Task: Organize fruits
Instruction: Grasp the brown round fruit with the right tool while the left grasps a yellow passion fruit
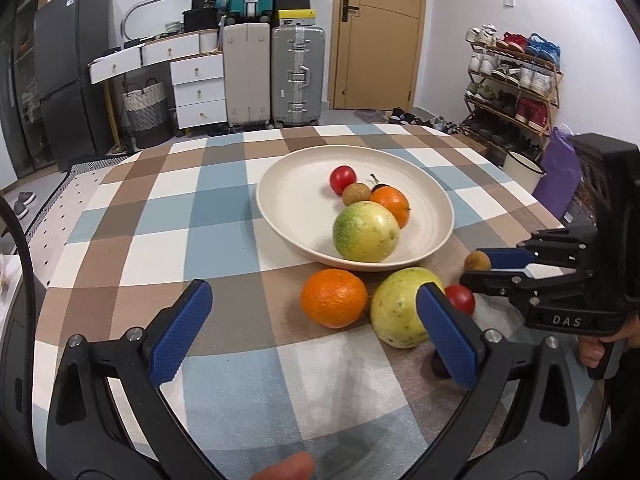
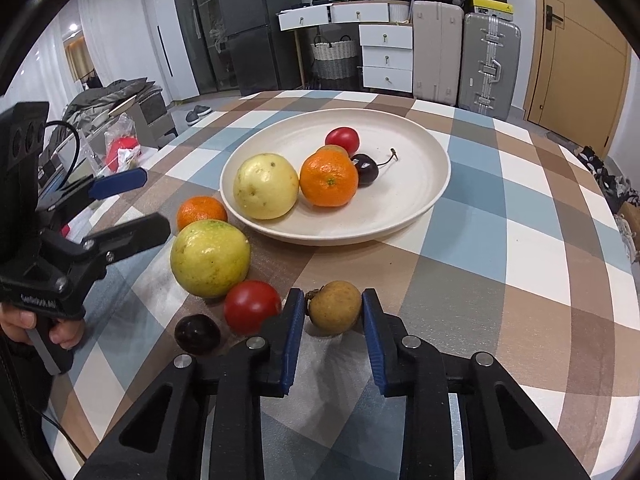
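Observation:
A cream plate on the checked tablecloth holds a yellow-green guava, an orange, a red tomato, a longan and a dark cherry. On the cloth lie an orange, a guava, a tomato, a dark cherry and a brown longan. My right gripper is closed around this longan, pads touching both sides. My left gripper is open and empty, near the loose orange and guava.
The table's far edge faces suitcases, white drawers and a door. A shoe rack stands to the right. Bags and clutter sit beside the table's left edge.

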Tool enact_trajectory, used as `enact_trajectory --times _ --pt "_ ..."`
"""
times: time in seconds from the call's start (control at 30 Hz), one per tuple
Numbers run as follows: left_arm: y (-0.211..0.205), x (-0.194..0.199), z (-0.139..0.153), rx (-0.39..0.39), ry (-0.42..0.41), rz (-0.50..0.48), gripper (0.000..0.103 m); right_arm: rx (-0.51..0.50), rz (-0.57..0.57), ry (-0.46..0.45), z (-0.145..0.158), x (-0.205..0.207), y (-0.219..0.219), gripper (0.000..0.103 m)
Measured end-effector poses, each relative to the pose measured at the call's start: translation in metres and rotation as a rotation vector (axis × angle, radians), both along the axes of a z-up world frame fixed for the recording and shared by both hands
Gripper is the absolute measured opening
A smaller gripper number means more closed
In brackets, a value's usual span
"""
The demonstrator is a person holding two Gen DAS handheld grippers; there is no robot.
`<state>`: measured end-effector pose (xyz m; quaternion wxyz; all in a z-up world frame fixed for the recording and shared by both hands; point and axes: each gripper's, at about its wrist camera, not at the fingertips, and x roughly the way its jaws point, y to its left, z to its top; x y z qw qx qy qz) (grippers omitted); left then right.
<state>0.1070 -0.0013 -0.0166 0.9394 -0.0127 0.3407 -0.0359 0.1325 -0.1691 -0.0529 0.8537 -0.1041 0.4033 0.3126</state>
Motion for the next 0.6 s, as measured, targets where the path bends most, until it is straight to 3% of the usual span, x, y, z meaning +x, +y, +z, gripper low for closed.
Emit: enact_trajectory --times 0.2,0.27,0.6 --pt "-0.017 -0.003 0.001 -0.013 0.004 -0.094 0.093 0.006 -0.018 -0.001 0.001 0.001 -0.004 0.029" --pt "-0.022 -0.005 0.001 -0.028 0.008 -0.137 0.082 0.010 -0.018 0.000 0.001 0.000 -0.004 0.030" --pt "-0.043 -0.002 -0.007 -0.051 0.056 -0.252 0.058 0.018 0.001 -0.003 0.004 -0.003 -0.003 0.030"
